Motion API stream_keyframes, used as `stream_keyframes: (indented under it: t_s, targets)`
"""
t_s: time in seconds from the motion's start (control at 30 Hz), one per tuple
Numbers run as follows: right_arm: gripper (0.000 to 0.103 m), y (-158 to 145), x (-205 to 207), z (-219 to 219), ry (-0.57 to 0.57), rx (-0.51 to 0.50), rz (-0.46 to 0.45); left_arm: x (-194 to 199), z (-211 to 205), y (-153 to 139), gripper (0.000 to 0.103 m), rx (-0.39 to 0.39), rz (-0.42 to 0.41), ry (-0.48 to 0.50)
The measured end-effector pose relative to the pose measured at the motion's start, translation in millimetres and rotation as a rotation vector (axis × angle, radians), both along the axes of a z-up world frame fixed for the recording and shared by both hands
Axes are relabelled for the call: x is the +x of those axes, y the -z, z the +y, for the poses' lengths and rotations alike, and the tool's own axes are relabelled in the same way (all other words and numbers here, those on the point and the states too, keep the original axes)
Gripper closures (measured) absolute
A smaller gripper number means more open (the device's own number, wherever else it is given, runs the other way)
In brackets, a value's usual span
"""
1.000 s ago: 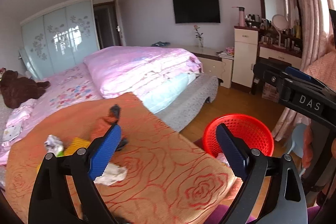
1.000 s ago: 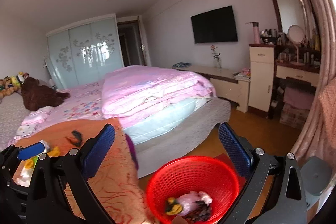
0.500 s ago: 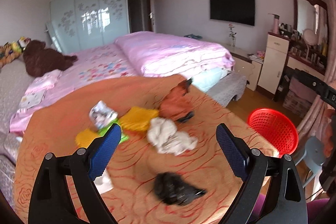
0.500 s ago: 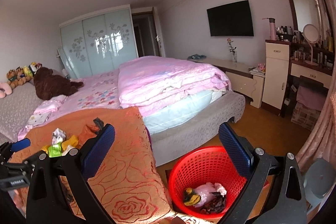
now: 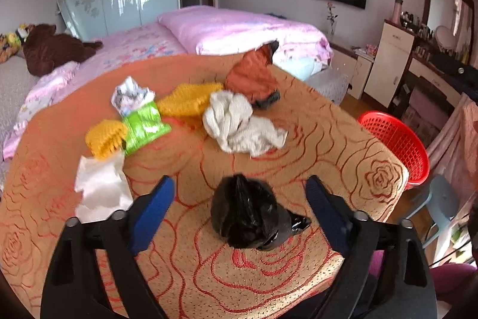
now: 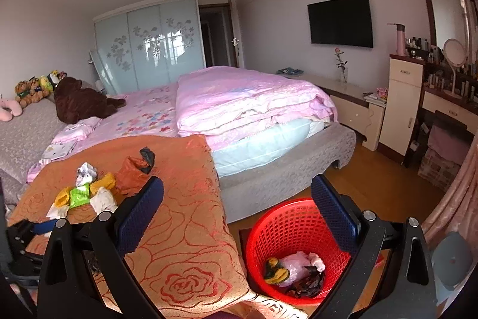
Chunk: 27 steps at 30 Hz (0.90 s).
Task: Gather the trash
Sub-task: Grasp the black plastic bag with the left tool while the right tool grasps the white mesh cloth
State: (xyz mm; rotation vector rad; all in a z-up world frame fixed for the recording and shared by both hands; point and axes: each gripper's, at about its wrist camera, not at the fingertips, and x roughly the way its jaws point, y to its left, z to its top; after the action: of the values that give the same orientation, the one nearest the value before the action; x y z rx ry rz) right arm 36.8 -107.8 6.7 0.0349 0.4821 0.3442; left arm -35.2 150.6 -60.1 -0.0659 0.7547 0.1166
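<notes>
A crumpled black plastic bag (image 5: 248,214) lies on the orange rose-patterned tablecloth (image 5: 313,145), nearest the camera. Behind it lies a crumpled white cloth (image 5: 242,124), with a green wrapper (image 5: 145,124) to its left. The red mesh plastic basket (image 6: 295,232) stands on the floor right of the table, before the pink-quilted bed (image 6: 245,97).

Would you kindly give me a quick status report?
Left gripper jaws closing around black bag, not yet gripping. Right gripper open, empty, over red basket. Nothing in the way.
</notes>
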Motion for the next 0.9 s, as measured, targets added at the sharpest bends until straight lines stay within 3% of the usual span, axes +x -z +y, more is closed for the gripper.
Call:
stream_keyframes:
  t_s: [0.07,0.2,0.23,0.53,0.9]
  targets:
    - [0.007,1.1,-0.4,2.3,-0.007,-0.008,0.003,3.5,2.9,7.6,0.046,-0.024,0.034,0.0]
    - [0.007,3.9,-0.1,7.3,-0.018,-0.022,0.01,3.2,6.6,14.3,0.06,-0.073,0.048,0.016]
    - [0.007,4.5,-0.3,8.3,-0.019,-0.026,0.011,2.4,5.2,13.7,0.068,-0.068,0.045,0.023]
    - [0.007,16.3,-0.7,26.8,-0.089,-0.068,0.046,0.2,8.4,5.1,0.075,-0.081,0.022,0.027]
    - [0.007,30.8,-0.1,75.7,-0.215,-0.123,0.097,-12.0,49.3,-32.8,0.074,-0.052,-0.081,-0.121]
